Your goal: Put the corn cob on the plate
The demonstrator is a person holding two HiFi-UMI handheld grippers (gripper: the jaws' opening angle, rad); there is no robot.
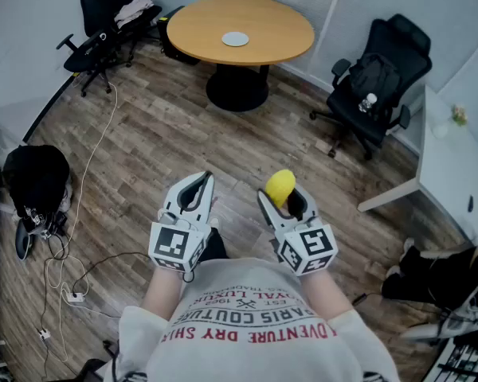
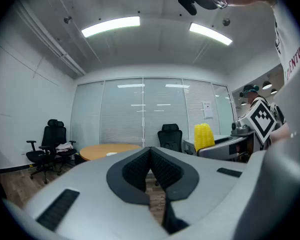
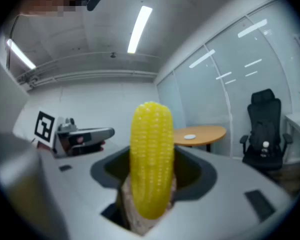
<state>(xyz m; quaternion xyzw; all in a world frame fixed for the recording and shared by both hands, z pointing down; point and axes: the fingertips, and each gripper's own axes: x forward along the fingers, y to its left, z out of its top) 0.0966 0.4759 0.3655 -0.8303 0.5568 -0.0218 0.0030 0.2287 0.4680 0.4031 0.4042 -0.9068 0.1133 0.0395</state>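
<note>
A yellow corn cob (image 1: 280, 186) stands upright between the jaws of my right gripper (image 1: 280, 199), which is shut on it and held in front of my chest. The right gripper view shows the corn cob (image 3: 151, 164) filling the gap in the right gripper (image 3: 151, 176). My left gripper (image 1: 197, 185) hovers beside it, shut with nothing in it; the left gripper view shows its pads (image 2: 142, 166) pressed together. A small white plate (image 1: 235, 39) lies on the round wooden table (image 1: 280, 30) far ahead across the room, also seen as a plate (image 3: 189, 137) from the right gripper.
A black office chair (image 1: 381, 78) stands right of the table and more chairs (image 1: 103, 22) at the far left. A white desk (image 1: 450, 165) is at the right. A black bag (image 1: 36, 177) and cables (image 1: 72, 277) lie on the wooden floor at the left.
</note>
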